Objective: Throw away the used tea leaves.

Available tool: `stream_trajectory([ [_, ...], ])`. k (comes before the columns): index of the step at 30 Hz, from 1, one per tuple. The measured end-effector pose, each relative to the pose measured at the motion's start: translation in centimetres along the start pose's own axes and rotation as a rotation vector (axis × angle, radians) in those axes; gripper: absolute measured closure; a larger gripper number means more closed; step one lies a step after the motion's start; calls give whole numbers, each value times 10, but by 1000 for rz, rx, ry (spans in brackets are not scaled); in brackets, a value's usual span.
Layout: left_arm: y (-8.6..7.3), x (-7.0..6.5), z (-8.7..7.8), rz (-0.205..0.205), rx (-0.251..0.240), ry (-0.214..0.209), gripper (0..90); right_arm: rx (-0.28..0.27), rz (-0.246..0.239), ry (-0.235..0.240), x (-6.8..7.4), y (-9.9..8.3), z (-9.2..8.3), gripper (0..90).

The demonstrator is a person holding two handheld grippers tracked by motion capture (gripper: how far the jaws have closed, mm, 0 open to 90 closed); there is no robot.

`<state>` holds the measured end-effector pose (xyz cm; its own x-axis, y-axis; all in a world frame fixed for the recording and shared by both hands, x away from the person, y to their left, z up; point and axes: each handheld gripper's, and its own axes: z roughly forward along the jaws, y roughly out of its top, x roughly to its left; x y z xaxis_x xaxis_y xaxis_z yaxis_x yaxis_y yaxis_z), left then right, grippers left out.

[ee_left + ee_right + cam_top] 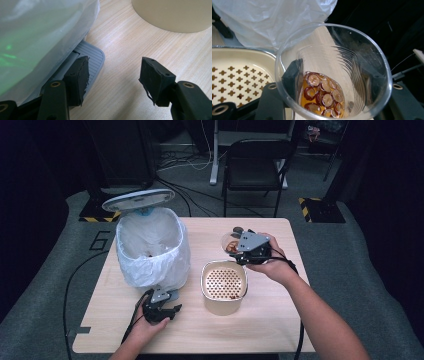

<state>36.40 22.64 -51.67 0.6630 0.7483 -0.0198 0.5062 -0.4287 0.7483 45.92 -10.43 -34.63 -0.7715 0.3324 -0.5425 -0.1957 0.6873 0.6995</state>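
Note:
My right gripper [246,251] is shut on a clear plastic cup [231,241], tilted just beyond a cream pot with a perforated strainer insert [223,282]. In the right gripper view the cup [362,62] holds red-rimmed fruit slices [322,95] in amber liquid, with the strainer [237,75] at left. My left gripper [169,311] is low at the foot of a pedal bin lined with a white bag [150,245], whose lid [138,200] stands raised. In the left gripper view its jaws [115,68] stand open with nothing between them; one pad rests on the grey pedal [93,56].
The wooden table [270,320] has free room at the front and right. A few bits lie in the strainer and inside the bin. A black chair [255,165] and cables stand behind the table. The pot's wall [172,15] is close ahead of the left gripper.

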Motion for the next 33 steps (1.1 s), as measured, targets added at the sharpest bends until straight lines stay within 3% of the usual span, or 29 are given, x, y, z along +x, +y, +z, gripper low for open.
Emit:
stream_trajectory([
  [1,0,-1,0,-6,-3,3,402,-2,-48,-11,4,1,0,434],
  [6,0,-1,0,-8,-4,3,402,-9,-110,-27,9,2,1,435],
  [7,0,-1,0,-8,-4,4,402,-12,-148,-34,12,3,1,435],
  [11,0,-1,0,-8,-4,3,402,-3,-199,-33,17,4,1,436],
  [12,0,-1,0,-8,-4,4,402,4,-236,-36,21,4,2,436],
  [33,0,-1,0,0,0,7,402,38,-466,-168,50,3,1,438],
])
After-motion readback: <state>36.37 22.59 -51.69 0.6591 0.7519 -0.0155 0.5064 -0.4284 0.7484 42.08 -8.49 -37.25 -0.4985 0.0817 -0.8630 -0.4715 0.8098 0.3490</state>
